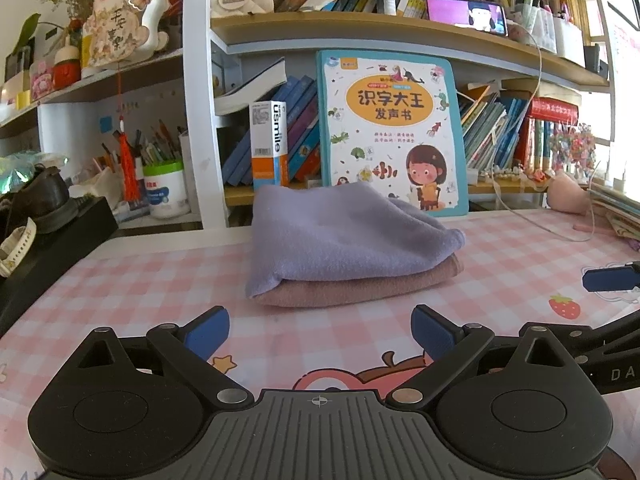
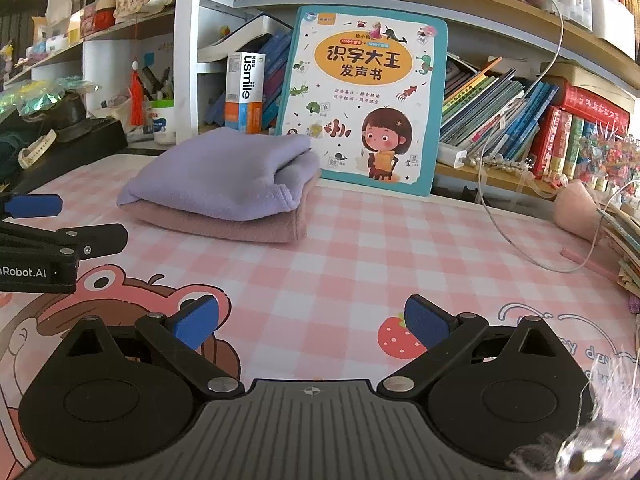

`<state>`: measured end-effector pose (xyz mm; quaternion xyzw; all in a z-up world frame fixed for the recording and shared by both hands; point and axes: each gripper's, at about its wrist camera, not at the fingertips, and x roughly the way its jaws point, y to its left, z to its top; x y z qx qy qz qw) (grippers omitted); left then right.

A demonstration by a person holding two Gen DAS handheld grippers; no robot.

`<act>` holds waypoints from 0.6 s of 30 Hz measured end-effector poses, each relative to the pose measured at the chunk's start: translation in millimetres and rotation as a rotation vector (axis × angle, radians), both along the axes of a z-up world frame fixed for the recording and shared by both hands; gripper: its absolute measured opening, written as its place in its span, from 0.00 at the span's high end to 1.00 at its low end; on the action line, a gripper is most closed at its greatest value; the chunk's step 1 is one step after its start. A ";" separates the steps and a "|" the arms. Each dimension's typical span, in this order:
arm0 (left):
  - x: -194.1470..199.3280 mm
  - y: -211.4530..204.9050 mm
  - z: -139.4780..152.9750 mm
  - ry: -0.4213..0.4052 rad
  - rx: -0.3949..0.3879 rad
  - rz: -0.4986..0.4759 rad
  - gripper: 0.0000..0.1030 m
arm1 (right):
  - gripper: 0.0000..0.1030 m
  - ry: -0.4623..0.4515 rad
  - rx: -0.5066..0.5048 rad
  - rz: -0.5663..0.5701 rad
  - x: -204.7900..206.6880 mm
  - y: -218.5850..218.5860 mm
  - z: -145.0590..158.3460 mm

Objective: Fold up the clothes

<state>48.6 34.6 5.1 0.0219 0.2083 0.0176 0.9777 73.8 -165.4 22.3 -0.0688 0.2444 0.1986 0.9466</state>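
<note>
Lilac cloth (image 1: 344, 236) lies folded atop the pink cloth (image 1: 360, 286), stacked neatly as finished work. Left gripper (image 1: 320, 332) and right gripper (image 2: 312, 322) hover spread wide, holding nothing.

Both views are bright and evenly lit by daylight entering from the right, where a window (image 1: 624, 128) blows out to white glare. Shadows are soft; the folded towels (image 1: 352, 248) cast only a faint one on the checked tablecloth (image 2: 380, 248). Fisheye distortion bows the bookshelf (image 1: 400, 36) and darkens the corners. A blurred, out-of-focus translucent object (image 2: 580, 448) smears the right view's lower corner.
</note>
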 end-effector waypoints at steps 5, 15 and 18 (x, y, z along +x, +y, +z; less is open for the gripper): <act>-0.4 -1.0 0.1 -0.001 0.006 0.005 0.03 | 0.03 0.005 -0.002 0.002 0.4 0.6 0.0; -1.0 -1.8 0.1 -0.002 0.010 0.007 0.02 | 0.03 0.008 -0.011 0.008 1.0 2.4 -0.2; -0.7 -1.5 0.3 -0.002 0.010 0.006 0.01 | 0.03 0.008 -0.014 0.010 0.9 3.1 -0.4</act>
